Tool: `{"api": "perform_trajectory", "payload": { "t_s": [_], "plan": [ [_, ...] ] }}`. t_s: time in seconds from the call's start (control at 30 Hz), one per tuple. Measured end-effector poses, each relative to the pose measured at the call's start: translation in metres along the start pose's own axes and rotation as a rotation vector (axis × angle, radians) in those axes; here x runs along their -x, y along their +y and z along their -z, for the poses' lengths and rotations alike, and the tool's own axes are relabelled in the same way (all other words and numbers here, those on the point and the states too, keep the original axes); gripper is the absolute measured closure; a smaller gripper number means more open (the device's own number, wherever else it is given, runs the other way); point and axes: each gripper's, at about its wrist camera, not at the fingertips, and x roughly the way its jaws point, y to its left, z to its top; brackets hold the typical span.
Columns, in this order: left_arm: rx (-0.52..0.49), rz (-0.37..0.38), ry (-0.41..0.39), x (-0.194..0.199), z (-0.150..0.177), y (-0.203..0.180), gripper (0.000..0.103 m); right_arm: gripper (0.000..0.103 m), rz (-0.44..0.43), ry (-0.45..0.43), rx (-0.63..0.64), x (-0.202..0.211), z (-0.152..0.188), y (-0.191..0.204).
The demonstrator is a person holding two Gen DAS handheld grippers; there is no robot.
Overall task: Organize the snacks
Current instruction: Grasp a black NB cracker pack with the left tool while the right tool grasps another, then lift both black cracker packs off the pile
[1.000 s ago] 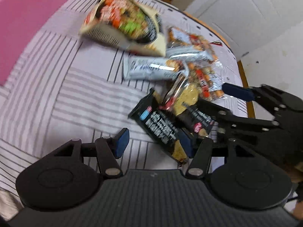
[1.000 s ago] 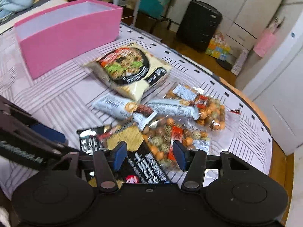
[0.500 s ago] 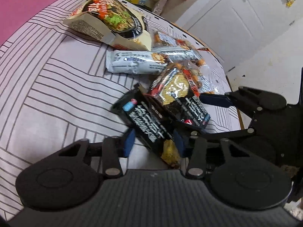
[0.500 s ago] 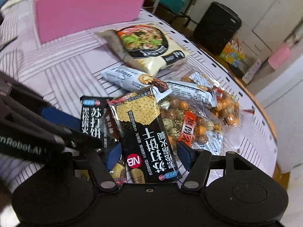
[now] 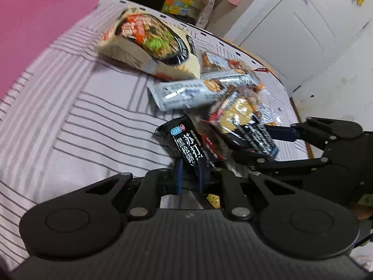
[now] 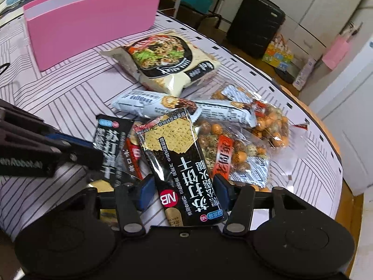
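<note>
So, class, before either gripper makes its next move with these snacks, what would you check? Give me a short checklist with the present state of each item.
1. The left gripper is clamped on the plain black packet: ok.
2. The right gripper has its jaws on either side of the cracker-picture packet: ok.
3. The right jaws are closed on that packet: not ok, they stand open.
4. The cracker-picture packet is free of its neighbours: not ok, it overlaps the red packet and lies against the nut bag.
5. The pink box is upright with its top open: ok.
6. There is room inside the box: cannot tell, its floor is hidden.
</note>
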Motion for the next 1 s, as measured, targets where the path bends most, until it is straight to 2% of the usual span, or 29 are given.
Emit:
{"api": "perform_trajectory", "payload": {
  "t_s": [0.1, 0.17, 0.23, 0.3, 0.37, 0.47, 0.5, 0.6, 0.63, 0.73, 0.87, 1.0],
  "plan": [
    [-0.003, -0.033, 0.037, 0.004, -0.009, 0.008, 0.094, 0.044, -0.019, 0.024, -0.054, 0.002, -0.002, -0.005],
    [-0.045, -0.094, 0.060, 0.007, -0.015, 0.011, 0.101, 0.044, -0.040, 0.030, -0.087, 0.003, -0.002, -0.008],
    [-0.137, -0.190, 0.063, 0.007, -0.021, 0.010, 0.101, 0.044, -0.073, 0.038, -0.120, 0.003, -0.003, -0.010],
    [-0.172, -0.229, 0.029, 0.010, -0.026, 0.015, 0.101, 0.044, -0.108, 0.049, -0.141, 0.002, -0.003, -0.011],
    [-0.114, -0.214, 0.040, 0.009, -0.031, 0.022, 0.098, 0.044, -0.135, 0.086, -0.184, -0.004, -0.004, -0.015],
    [-0.042, -0.131, 0.079, 0.007, -0.029, 0.024, 0.096, 0.044, -0.160, 0.182, -0.321, -0.016, -0.001, -0.030],
    [-0.050, -0.124, 0.085, 0.006, -0.027, 0.020, 0.090, 0.044, -0.165, 0.203, -0.373, -0.019, 0.001, -0.037],
    [-0.082, -0.122, 0.077, 0.005, -0.018, 0.007, 0.067, 0.044, -0.202, 0.192, -0.481, -0.020, 0.006, -0.051],
    [-0.089, -0.122, 0.068, 0.004, -0.015, 0.002, 0.060, 0.044, -0.206, 0.192, -0.489, -0.021, 0.007, -0.052],
    [-0.088, -0.125, 0.052, 0.000, -0.008, -0.012, 0.045, 0.043, -0.202, 0.193, -0.466, -0.023, 0.007, -0.048],
    [-0.087, -0.104, 0.061, -0.008, -0.001, -0.029, 0.039, 0.043, -0.199, 0.187, -0.441, -0.027, 0.007, -0.048],
    [-0.104, -0.183, 0.017, -0.016, 0.007, -0.041, 0.037, 0.038, -0.189, 0.185, -0.381, -0.031, 0.009, -0.044]
  ]
}}
